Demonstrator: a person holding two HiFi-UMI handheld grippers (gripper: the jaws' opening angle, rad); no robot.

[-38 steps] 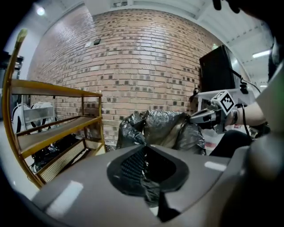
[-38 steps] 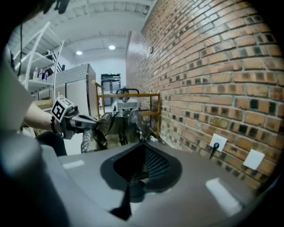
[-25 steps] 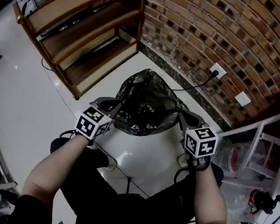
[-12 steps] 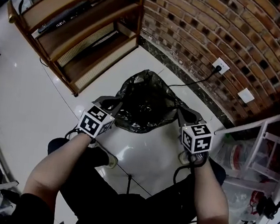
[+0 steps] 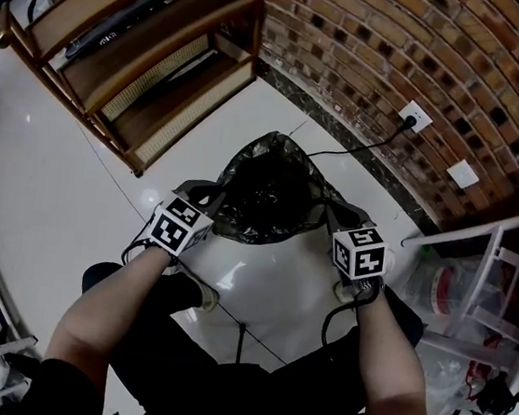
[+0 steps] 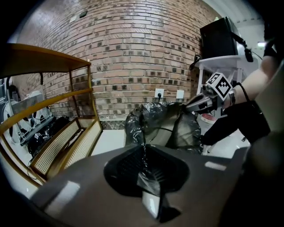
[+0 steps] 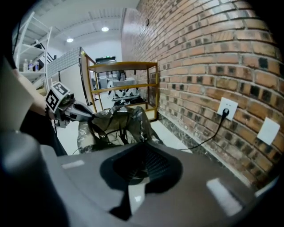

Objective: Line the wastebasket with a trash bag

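Note:
A black, half-transparent trash bag (image 5: 266,193) hangs open over the white floor, stretched between my two grippers. My left gripper (image 5: 216,195) is shut on the bag's left rim. In the left gripper view a strip of film (image 6: 143,133) runs into its closed jaws (image 6: 144,156). My right gripper (image 5: 334,211) is shut on the right rim, and its jaws (image 7: 138,165) are closed in the right gripper view. A pale shape (image 6: 165,123) shows through the bag. I cannot tell whether it is the wastebasket.
A wooden shelf unit (image 5: 137,55) stands at the upper left. The brick wall (image 5: 429,54) behind the bag carries a socket (image 5: 410,117) with a black cable. A white rack (image 5: 490,277) with plastic items is at the right. The person's shoe (image 5: 195,293) is below the bag.
Both grippers have sunk a little towards the floor, carrying the bag's rim down with them. Their jaws have stayed shut on the film.

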